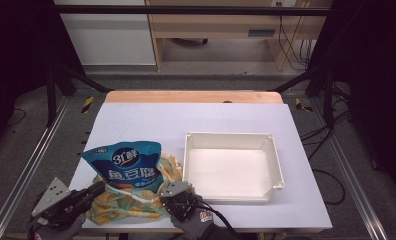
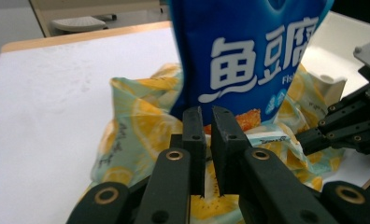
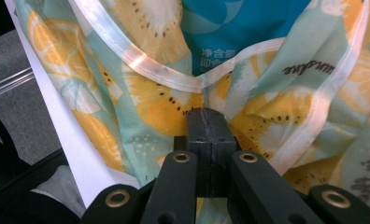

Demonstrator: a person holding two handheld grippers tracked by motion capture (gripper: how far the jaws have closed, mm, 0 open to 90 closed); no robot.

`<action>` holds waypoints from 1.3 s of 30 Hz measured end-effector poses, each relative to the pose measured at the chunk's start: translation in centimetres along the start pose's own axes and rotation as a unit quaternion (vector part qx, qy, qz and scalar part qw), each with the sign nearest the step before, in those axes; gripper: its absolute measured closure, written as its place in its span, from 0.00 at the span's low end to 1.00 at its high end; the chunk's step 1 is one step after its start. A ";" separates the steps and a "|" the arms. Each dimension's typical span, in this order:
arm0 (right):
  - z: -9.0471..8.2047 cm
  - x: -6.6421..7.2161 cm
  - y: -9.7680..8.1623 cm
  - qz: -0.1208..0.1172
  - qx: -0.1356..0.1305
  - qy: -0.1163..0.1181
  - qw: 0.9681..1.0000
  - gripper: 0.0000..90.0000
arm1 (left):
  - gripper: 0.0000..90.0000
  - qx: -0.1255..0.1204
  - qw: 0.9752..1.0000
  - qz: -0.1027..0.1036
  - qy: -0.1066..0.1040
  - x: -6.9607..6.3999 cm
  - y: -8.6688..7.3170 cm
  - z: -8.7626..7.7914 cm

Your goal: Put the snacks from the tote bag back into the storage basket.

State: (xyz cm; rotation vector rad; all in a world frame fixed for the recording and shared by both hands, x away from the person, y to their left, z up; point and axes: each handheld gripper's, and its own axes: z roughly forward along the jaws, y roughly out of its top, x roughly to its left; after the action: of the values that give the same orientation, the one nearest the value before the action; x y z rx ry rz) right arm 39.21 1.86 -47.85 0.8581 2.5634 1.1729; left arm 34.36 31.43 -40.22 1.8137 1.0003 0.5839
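Observation:
A blue snack bag (image 1: 128, 167) with white lettering stands partly inside a clear zip bag printed with yellow fruit slices (image 1: 121, 206), at the table's front left. My left gripper (image 1: 99, 188) sits at the fruit bag's left side. In the left gripper view its jaws (image 2: 208, 112) stand almost together, a thin slit between them, with fruit bag film (image 2: 141, 116) caught low between them below the snack bag (image 2: 248, 46). My right gripper (image 1: 175, 194) is at the fruit bag's right corner. It (image 3: 205, 114) is shut on the film (image 3: 160, 98) just under the zip strip; the snack bag (image 3: 220, 28) shows inside.
An empty white tray (image 1: 231, 136) lies right of the bags, close to the right gripper. The white table sheet (image 1: 196, 115) runs to a wooden back edge. The front table edge lies just below both grippers. Dark frame posts and cables stand beyond the table.

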 end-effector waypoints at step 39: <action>-0.5 -0.5 -0.5 0.013 -0.001 0.010 1.000 0.98 | 0.93 0.164 0.986 0.021 0.018 1.5 -3.5 4.5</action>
State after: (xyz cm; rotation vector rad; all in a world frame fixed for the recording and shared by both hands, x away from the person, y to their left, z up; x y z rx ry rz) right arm 39.23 1.02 -47.95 0.8866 2.5740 1.1973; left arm 37.18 31.11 -45.36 2.1235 1.1377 0.4993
